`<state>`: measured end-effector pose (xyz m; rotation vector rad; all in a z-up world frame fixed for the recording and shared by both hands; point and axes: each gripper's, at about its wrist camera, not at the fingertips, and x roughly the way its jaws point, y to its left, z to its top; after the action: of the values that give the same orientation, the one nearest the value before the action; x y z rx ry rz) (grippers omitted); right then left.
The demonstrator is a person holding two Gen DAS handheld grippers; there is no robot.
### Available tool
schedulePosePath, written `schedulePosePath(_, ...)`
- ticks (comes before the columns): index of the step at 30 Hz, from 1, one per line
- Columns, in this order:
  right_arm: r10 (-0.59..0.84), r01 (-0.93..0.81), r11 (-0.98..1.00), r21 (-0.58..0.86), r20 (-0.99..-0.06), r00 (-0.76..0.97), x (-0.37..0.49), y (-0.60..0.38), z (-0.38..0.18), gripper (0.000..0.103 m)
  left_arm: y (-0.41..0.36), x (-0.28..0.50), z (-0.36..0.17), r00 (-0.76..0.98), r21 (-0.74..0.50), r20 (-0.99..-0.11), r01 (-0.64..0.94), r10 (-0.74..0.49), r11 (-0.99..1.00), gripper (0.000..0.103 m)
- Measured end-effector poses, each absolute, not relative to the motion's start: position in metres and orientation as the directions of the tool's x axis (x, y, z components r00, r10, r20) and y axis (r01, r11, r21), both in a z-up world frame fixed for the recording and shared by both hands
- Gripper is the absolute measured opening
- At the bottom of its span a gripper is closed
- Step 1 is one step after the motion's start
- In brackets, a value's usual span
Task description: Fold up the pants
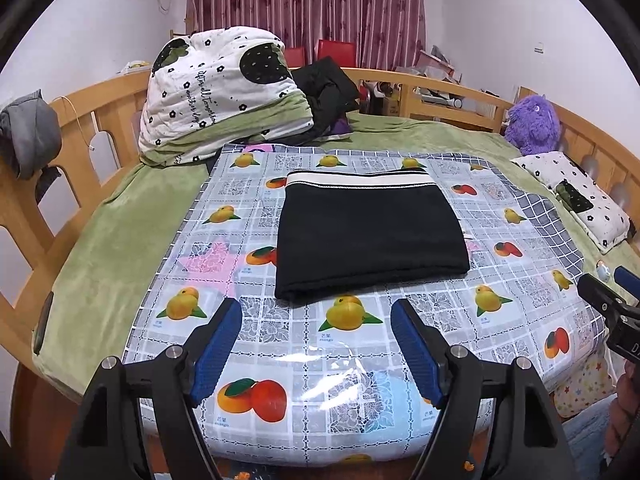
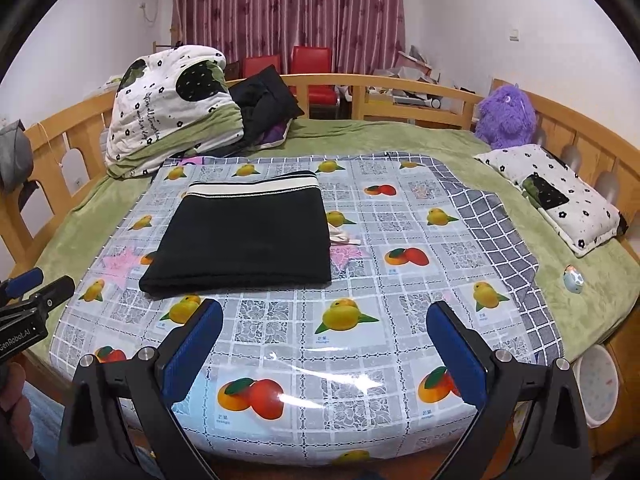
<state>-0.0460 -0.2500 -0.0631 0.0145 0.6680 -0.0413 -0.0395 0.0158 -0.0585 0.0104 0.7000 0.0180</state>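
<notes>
Fruit-print cloth (image 1: 280,344) | folded pants (image 1: 372,236) flat | both claws empty

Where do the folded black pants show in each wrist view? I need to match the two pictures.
Left wrist view: folded black pants lie centre frame, just above and between the tool's fingers.
Right wrist view: the pants lie left of centre, above the left finger.
Shared landmark: purple plush toy at the far right bed rail.

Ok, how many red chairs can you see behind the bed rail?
2. Both stand side by side in front of the curtain, beyond the far rail: the left red chair and the right red chair. The black clothes pile partly hides the left one; more may be hidden.
</notes>
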Motion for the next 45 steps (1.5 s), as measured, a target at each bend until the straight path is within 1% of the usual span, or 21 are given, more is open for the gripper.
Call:
schedulePosePath(11, -0.037, 0.035, 0.999, -0.016, -0.616, 0.787, -0.0454, -0.2454, -0.0658, 0.1, 0.0216, -0.0419, -0.0565, 0.769, -0.014, -0.639, -0.017, 0.004, 1.0, 0.076)
schedulePosePath(45, -0.038, 0.044, 0.999, -0.004, -0.614, 0.788, -0.0437, -0.246, -0.064, 0.1, 0.0246, -0.0428, -0.0559, 0.768, -0.022, -0.64, -0.01, -0.006, 1.0, 0.077)
